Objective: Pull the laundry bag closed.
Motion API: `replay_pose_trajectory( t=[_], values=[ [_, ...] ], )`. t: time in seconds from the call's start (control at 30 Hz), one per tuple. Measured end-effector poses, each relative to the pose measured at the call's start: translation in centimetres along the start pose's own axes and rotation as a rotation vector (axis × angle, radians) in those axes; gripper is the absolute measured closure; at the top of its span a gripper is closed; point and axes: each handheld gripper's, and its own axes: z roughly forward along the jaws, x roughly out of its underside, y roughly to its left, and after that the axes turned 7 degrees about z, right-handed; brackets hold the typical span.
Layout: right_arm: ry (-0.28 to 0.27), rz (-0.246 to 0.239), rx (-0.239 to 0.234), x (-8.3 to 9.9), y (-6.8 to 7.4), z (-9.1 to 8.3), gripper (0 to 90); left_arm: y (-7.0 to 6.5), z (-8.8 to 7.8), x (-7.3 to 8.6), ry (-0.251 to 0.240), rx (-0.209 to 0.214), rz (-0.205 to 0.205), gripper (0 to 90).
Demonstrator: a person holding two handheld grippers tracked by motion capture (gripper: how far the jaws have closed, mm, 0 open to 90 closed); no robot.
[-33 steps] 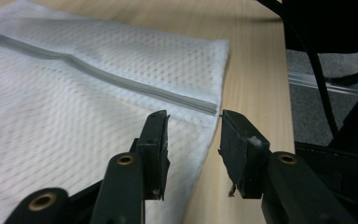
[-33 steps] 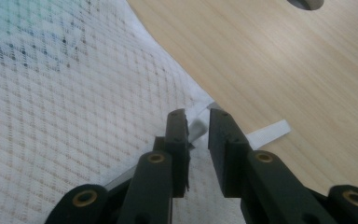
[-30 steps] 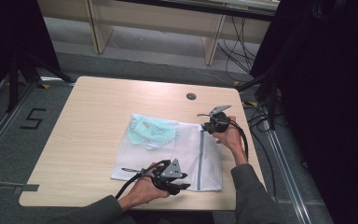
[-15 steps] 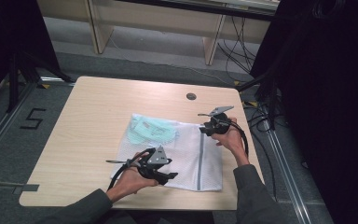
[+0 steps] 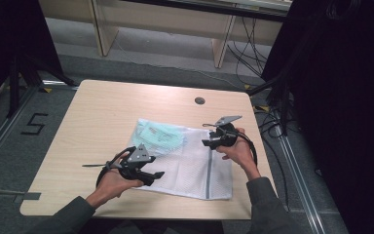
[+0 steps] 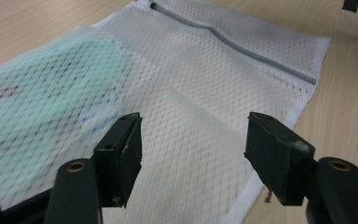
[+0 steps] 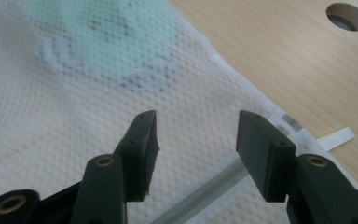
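Observation:
A white mesh laundry bag (image 5: 190, 163) lies flat on the wooden table (image 5: 102, 112), its grey zipper (image 5: 208, 170) running down the right side. A pale green garment (image 5: 158, 136) shows through its far left part. My left gripper (image 5: 158, 176) hovers at the bag's near left edge. Its jaws have just been opening and stand apart over the mesh (image 6: 205, 84), gripping nothing. My right gripper (image 5: 207, 143) is at the bag's right side by the zipper's far end. Its jaws have also just been opening, with bare mesh (image 7: 74, 121) under the open gap.
A round cable hole (image 5: 199, 100) sits in the table's far right part. Bare wood lies to the left of the bag and beyond it. Dark stands and cables crowd the floor to the right, and the table's right edge runs close behind my right hand.
My left hand has moved left and a little away from the bag's near edge. My right hand has shifted slightly toward the near side. The bag lies as before.

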Motion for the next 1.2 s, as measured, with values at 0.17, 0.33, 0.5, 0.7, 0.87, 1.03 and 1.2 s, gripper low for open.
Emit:
replay_pose_trajectory(
  t=[0.17,0.33,0.5,0.7,0.87,1.03,1.2],
  values=[
    [0.004,0.013,-0.014,0.8,2.0,-1.1,44.4,0.1,-1.5,0.7,0.008,-0.017,0.001,33.6],
    [-0.01,-0.001,-0.026,2.1,3.6,-2.2,41.5,0.0,-2.7,1.3,-0.007,-0.027,-0.013,32.1],
    [-0.016,0.022,-0.044,4.1,4.9,-3.6,36.4,-0.1,-3.8,2.0,0.021,-0.018,-0.009,30.5],
    [-0.02,0.07,-0.052,6.3,6.0,-5.3,32.9,-0.5,-4.4,2.7,0.017,-0.038,-0.012,26.9],
    [0.021,0.069,-0.055,7.9,6.7,-6.0,32.4,-0.7,-4.8,2.9,0.033,-0.042,-0.025,24.1],
    [0.011,0.068,-0.049,9.1,7.2,-6.3,30.8,-1.0,-5.2,3.2,0.007,-0.043,-0.07,19.8],
    [0.035,0.065,-0.032,10.2,7.6,-6.6,29.2,-1.2,-5.5,3.4,-0.026,-0.055,-0.079,17.9]
  ],
)
